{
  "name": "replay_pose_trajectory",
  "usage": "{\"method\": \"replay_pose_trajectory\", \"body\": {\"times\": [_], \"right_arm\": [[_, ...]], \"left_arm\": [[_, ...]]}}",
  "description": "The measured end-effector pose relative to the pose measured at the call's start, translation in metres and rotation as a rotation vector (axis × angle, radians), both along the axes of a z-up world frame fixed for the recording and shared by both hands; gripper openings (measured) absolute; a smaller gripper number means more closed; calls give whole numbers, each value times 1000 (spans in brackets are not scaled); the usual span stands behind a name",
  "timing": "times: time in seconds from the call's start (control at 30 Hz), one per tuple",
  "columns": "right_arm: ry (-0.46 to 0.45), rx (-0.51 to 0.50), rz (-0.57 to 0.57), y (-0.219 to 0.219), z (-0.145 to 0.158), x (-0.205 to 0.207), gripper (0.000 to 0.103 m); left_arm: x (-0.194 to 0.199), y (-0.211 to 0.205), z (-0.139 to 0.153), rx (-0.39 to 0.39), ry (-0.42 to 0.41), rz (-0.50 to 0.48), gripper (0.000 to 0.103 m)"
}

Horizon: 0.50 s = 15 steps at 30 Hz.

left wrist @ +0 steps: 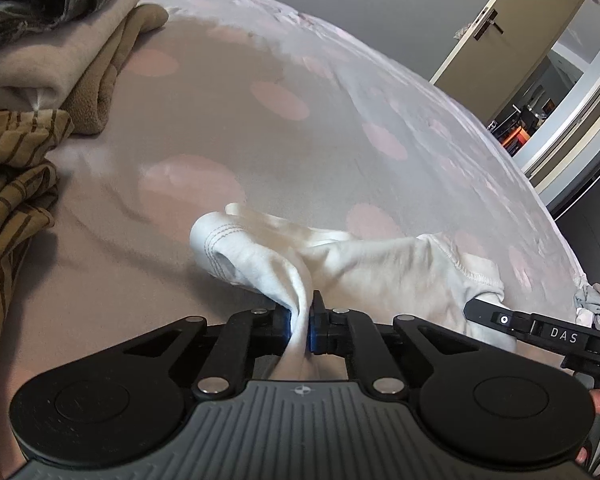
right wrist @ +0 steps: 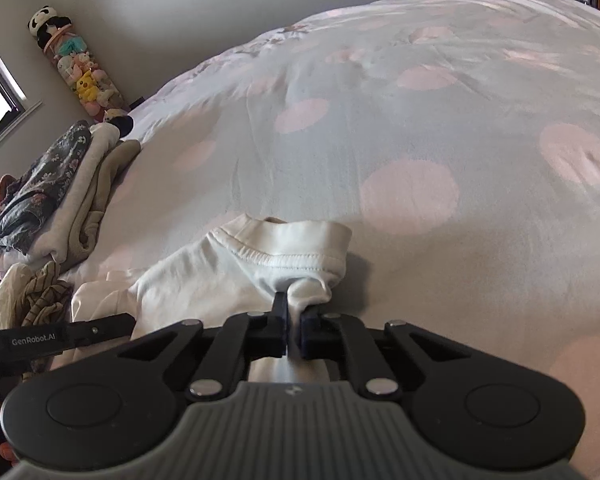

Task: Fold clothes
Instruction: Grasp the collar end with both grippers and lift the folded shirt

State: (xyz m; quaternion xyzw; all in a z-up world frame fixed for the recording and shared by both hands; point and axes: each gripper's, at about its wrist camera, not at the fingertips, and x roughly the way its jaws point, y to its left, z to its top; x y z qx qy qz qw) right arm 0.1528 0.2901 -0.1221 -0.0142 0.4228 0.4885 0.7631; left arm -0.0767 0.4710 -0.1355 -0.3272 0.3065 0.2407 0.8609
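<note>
A white garment (left wrist: 380, 264) with stitched hems lies bunched on the bed, and it also shows in the right wrist view (right wrist: 228, 276). My left gripper (left wrist: 300, 320) is shut on a fold of its left end. My right gripper (right wrist: 294, 320) is shut on a fold near its hemmed right end. The right gripper's side shows at the right of the left wrist view (left wrist: 540, 332). The left gripper's side shows at the left of the right wrist view (right wrist: 60, 336). Both hold the cloth just above the bedcover.
The bed (left wrist: 260, 128) has a grey cover with pink dots. A stack of folded clothes (left wrist: 40, 40) and a brown striped garment (left wrist: 12, 184) lie at the left; the stack also shows in the right wrist view (right wrist: 52, 200). A door (left wrist: 512, 32) stands at the right.
</note>
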Motion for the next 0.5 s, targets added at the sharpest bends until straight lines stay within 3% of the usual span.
{"method": "replay_pose_trajectory", "body": {"times": [0.27,0.5], "right_arm": [[-130,105,62,-10,55,-30,7],[-219,217,140,-12,106,-64,7]], "left_arm": [[-28,-26,47,126,-96,49,6],[-76,-46,93,223,-182,129,6]]}}
